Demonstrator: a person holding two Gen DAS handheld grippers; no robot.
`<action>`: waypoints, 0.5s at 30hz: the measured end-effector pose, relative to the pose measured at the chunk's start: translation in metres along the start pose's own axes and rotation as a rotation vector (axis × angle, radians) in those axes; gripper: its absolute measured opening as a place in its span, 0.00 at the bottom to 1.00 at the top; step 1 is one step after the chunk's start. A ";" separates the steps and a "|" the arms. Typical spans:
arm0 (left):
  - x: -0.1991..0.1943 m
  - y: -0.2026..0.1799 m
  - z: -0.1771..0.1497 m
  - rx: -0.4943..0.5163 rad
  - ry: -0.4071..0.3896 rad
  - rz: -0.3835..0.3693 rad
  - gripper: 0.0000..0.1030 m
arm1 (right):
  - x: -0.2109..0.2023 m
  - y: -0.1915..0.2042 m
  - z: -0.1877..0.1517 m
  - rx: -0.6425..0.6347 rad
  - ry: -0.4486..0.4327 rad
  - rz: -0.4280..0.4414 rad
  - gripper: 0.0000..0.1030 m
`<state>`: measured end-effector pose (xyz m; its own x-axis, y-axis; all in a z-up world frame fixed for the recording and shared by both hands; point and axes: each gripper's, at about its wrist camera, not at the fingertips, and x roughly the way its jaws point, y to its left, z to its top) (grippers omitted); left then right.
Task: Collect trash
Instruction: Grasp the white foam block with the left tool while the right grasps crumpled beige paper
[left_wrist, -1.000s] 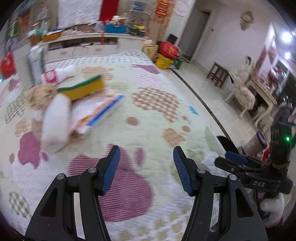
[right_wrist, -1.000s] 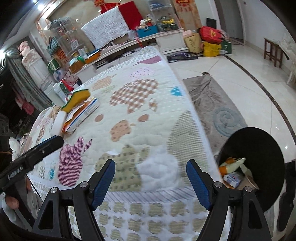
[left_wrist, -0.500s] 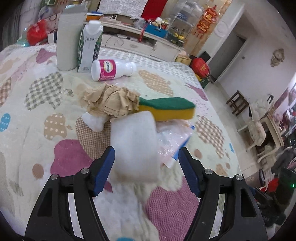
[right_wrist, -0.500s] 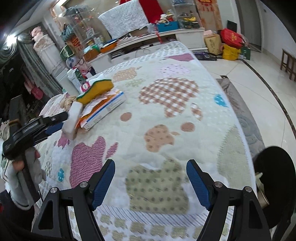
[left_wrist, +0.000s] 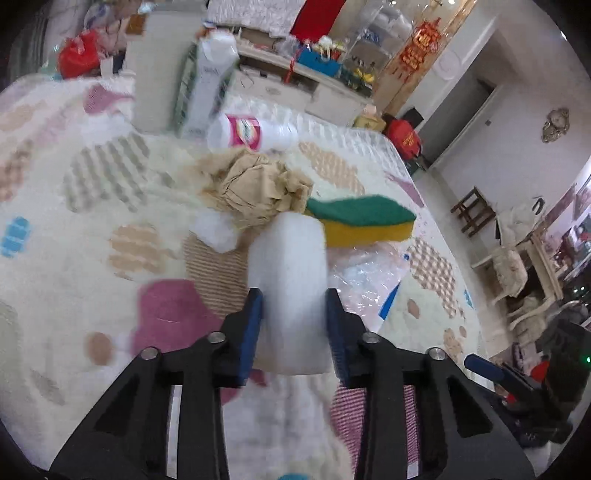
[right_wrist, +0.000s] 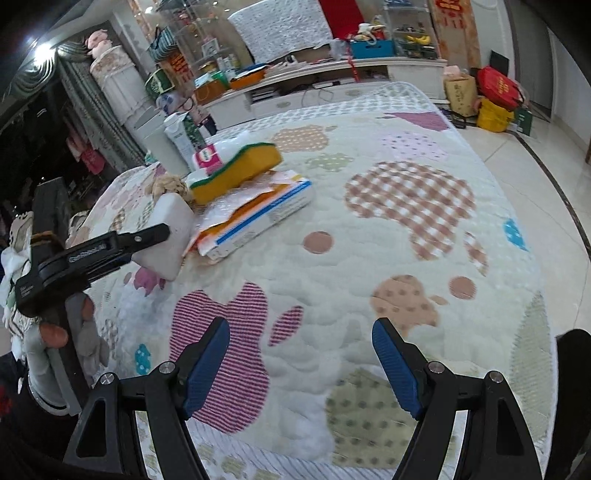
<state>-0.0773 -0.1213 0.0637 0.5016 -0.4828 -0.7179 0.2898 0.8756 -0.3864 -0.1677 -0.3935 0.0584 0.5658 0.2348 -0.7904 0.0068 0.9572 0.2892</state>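
A white foam block (left_wrist: 291, 288), soft-looking with rounded corners, is clamped between the blue ribbed pads of the left gripper (left_wrist: 294, 325); the jaws have just been closing and now press on both of its sides. The block sits at the near end of a trash pile on a quilted patchwork blanket (right_wrist: 388, 251). Behind it, a crumpled tan paper wad (left_wrist: 255, 188) and a wavy yellow sponge with green scouring top (left_wrist: 364, 221) are seen; the sponge rests on a crinkled clear plastic wrapper (left_wrist: 369, 273) and a flat package with a blue stripe (right_wrist: 258, 218). A white fluffy tuft (left_wrist: 216, 229) lies just beside the paper. A small white bottle with pink label (left_wrist: 251, 131) lies on its side beyond, near a blurred upright carton (left_wrist: 208, 85); print is unreadable. The block's lower end is hidden by the fingers. The right gripper (right_wrist: 301, 363) is held wide apart over bare blanket, nothing between its pads. A black bin rim (right_wrist: 576, 365) is cut off at the frame edge.
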 end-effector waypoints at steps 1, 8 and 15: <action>-0.006 0.002 0.000 0.005 -0.006 0.015 0.27 | 0.002 0.003 0.001 -0.005 0.001 0.007 0.75; -0.029 0.028 -0.008 0.023 0.000 0.075 0.27 | 0.014 0.030 0.010 -0.039 0.010 0.059 0.75; -0.055 0.050 -0.018 0.019 0.014 0.115 0.27 | 0.025 0.066 0.033 -0.115 -0.014 0.117 0.75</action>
<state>-0.1049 -0.0502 0.0736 0.5207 -0.3790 -0.7650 0.2463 0.9247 -0.2905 -0.1259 -0.3295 0.0752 0.5685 0.3440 -0.7473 -0.1537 0.9368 0.3143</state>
